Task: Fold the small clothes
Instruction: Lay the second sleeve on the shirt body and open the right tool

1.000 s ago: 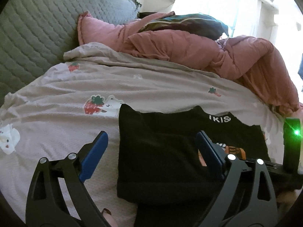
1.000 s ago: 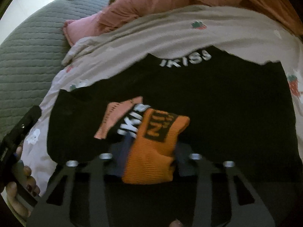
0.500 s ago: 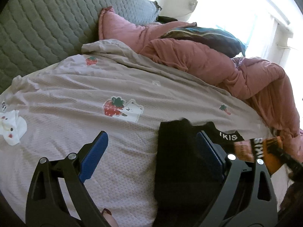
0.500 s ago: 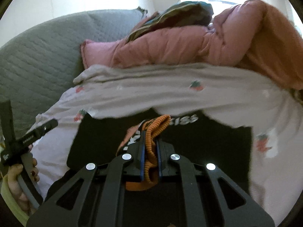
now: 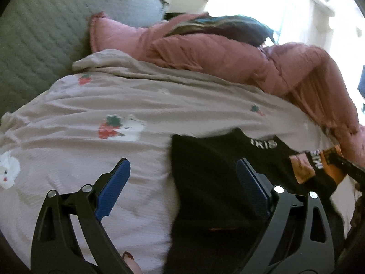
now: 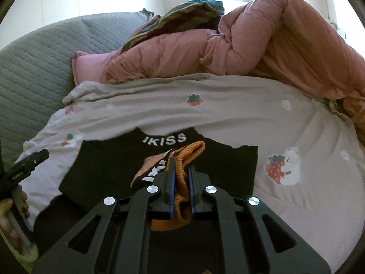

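The left gripper (image 5: 180,182) hovers with its blue-padded fingers (image 5: 113,188) spread wide apart, nothing between them. The right gripper (image 6: 181,173) has its fingers (image 6: 171,182) pressed together on a fold of orange-and-black cloth (image 6: 182,166), held raised. A hand (image 6: 13,207) grips the left tool's handle.
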Demonstrator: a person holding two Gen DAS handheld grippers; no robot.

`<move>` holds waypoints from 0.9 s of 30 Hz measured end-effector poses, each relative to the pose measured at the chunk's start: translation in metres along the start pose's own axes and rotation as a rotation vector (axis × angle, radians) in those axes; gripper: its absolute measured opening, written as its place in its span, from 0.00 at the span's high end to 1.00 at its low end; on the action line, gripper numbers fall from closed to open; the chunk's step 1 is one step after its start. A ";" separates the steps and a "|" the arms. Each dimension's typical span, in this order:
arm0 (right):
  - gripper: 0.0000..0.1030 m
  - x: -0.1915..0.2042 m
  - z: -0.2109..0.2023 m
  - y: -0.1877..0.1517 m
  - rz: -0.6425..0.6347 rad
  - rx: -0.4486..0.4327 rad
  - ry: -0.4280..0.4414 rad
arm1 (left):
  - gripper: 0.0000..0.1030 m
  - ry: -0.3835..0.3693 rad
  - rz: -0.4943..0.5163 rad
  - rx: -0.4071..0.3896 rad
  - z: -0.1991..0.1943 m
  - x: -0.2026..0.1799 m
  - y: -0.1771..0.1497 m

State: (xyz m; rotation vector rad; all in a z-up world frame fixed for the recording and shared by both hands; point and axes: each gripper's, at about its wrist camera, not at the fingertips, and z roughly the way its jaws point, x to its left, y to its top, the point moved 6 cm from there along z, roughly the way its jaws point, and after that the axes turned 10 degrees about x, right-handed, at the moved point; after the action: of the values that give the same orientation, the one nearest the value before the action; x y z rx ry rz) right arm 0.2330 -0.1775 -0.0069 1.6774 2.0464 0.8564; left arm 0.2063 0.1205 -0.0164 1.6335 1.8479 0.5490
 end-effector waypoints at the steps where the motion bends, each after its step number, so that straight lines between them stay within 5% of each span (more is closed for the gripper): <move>1: 0.92 0.000 0.001 -0.001 -0.001 0.001 -0.006 | 0.16 -0.005 0.014 0.007 0.002 -0.005 -0.001; 10: 0.92 -0.005 0.005 -0.007 0.001 0.014 -0.043 | 0.18 0.001 0.155 0.094 0.033 -0.058 -0.004; 19: 0.91 -0.006 0.008 -0.008 -0.018 0.025 -0.093 | 0.18 0.012 0.168 0.221 0.069 -0.056 -0.023; 21: 0.87 -0.007 0.008 -0.007 -0.014 0.025 -0.116 | 0.18 0.001 0.142 0.246 0.073 -0.050 -0.027; 23: 0.70 -0.010 0.007 -0.007 0.000 0.022 -0.142 | 0.18 -0.003 0.124 0.244 0.071 -0.046 -0.027; 27: 0.65 -0.009 0.007 -0.010 -0.006 0.022 -0.147 | 0.18 -0.014 0.116 0.213 0.062 -0.045 -0.024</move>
State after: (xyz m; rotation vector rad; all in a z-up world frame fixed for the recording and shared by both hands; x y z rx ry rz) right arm 0.2321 -0.1861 -0.0193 1.6925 1.9675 0.6887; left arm 0.2329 0.0674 -0.0701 1.8882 1.8623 0.3981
